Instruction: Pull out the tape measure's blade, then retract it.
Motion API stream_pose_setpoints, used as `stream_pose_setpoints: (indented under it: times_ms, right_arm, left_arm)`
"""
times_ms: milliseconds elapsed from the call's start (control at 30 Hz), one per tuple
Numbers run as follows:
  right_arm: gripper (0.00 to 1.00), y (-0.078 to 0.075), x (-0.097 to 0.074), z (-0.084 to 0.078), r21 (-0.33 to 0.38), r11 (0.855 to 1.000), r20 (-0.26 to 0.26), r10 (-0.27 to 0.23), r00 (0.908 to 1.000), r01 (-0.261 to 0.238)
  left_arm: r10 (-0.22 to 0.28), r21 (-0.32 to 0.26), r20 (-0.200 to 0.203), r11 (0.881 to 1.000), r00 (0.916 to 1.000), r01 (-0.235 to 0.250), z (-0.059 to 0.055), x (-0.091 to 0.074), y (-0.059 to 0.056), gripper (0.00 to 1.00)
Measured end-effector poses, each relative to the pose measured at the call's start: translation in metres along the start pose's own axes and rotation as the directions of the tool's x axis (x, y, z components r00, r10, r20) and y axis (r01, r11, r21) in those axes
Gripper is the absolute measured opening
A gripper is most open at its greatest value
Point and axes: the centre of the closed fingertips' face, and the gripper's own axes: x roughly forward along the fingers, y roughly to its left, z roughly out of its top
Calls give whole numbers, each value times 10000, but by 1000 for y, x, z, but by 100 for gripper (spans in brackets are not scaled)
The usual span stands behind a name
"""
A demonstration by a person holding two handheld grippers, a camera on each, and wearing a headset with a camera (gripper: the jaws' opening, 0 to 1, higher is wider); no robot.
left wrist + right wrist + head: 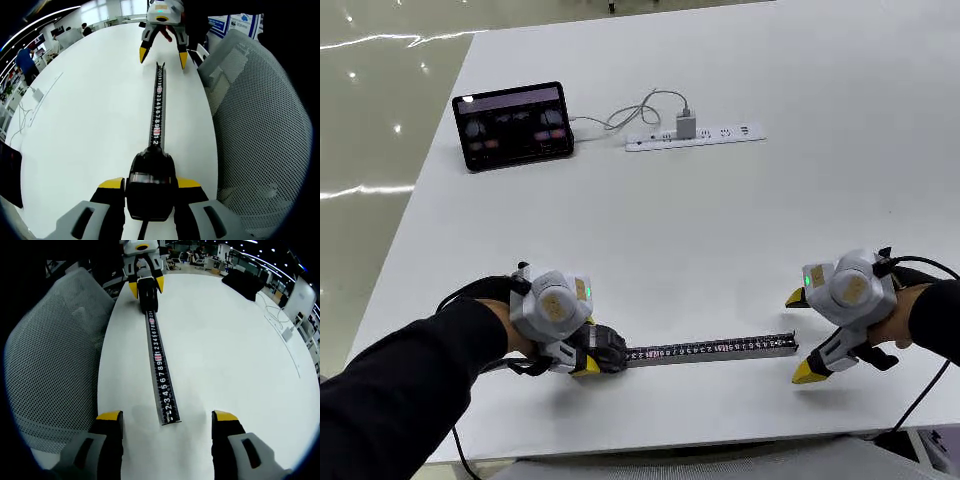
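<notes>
A black tape measure case (601,350) (150,186) rests on the white table (720,230), and my left gripper (583,352) (150,183) is shut on it. Its blade (712,349) (157,105) (160,369) lies flat on the table, pulled out toward the right. The blade's end hook (170,421) lies between the spread jaws of my right gripper (802,334) (166,416), which is open and touches nothing. In the right gripper view the case (147,296) shows at the far end, between the left gripper's yellow tips.
A dark tablet (513,124) stands at the back left of the table. A white power strip (695,136) with a plugged charger and cable lies behind the middle. A grey mesh chair (260,140) (55,355) sits beside the table's near edge.
</notes>
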Motion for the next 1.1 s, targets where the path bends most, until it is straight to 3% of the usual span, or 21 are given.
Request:
stream_pose_setpoints:
  times_ms: [133,233,367,533,600,700,733,767,800,833,867,967,1000,1033,1067,1100]
  right_arm:
    - [74,2,-3,2,74,9999,130,-76,9999,75]
    - [77,8,-9,1,156,9996,277,-232,9993,228]
    - [81,12,-16,-3,227,9988,393,-442,9983,433]
    - [82,15,-28,-5,513,9946,729,-934,9930,898]
    - [83,14,-31,-6,785,9915,862,-1102,9902,1035]
    - [85,12,-33,-8,1202,9848,1050,-1385,9848,1257]
    - [85,12,-35,-7,1402,9809,1192,-1517,9812,1346]
    - [85,11,-36,-7,1510,9780,1265,-1635,9784,1439]
    - [85,10,-37,-8,1682,9718,1345,-1886,9728,1651]
    - [85,8,-38,-9,1857,9663,1422,-2062,9681,1786]
    - [84,5,-40,-7,2055,9556,1649,-2467,9550,2114]
    - [83,2,-48,-1,2822,9234,2202,-3264,9192,2603]
    - [84,2,-50,0,2976,9174,2317,-3377,9123,2641]
    - [85,2,-52,-1,3146,9111,2416,-3483,9057,2665]
    - [85,3,-55,-2,3466,8973,2461,-3684,8965,2735]
    - [85,4,-57,-2,3577,8905,2511,-3817,8895,2812]
  left_arm:
    - [169,-565,51,9983,9998,-166,-5,-6,2,34]
    - [476,-1040,491,9937,9977,-423,-6,-14,3,36]
    - [875,-1689,900,9831,9921,-714,-9,-23,5,50]
    - [1672,-2946,1370,9479,9764,-1210,-15,-32,8,63]
    - [1938,-3512,1620,9277,9676,-1270,-19,-34,9,69]
    - [2541,-4321,1994,8896,9464,-1479,-22,-38,15,80]
    - [3077,-4567,2197,8710,9258,-1811,-21,-42,21,82]
    - [3496,-4575,2548,8650,9016,-2061,-16,-47,25,82]
    - [3922,-4775,2975,8506,8705,-2200,-11,-52,27,82]
    - [3994,-5009,2971,8385,8673,-2145,-12,-52,25,84]
    - [4173,-5292,2818,8187,8640,-2229,-16,-52,23,87]
    - [4805,-5946,2851,7673,8294,-2401,-21,-58,25,100]
    - [4938,-6024,2993,7614,8164,-2397,-19,-60,26,100]
    - [4981,-6125,2897,7527,8173,-2415,-23,-61,24,100]
    - [5057,-6334,2803,7361,8159,-2387,-27,-63,23,100]
    - [5175,-6537,2771,7191,8096,-2359,-29,-65,22,100]
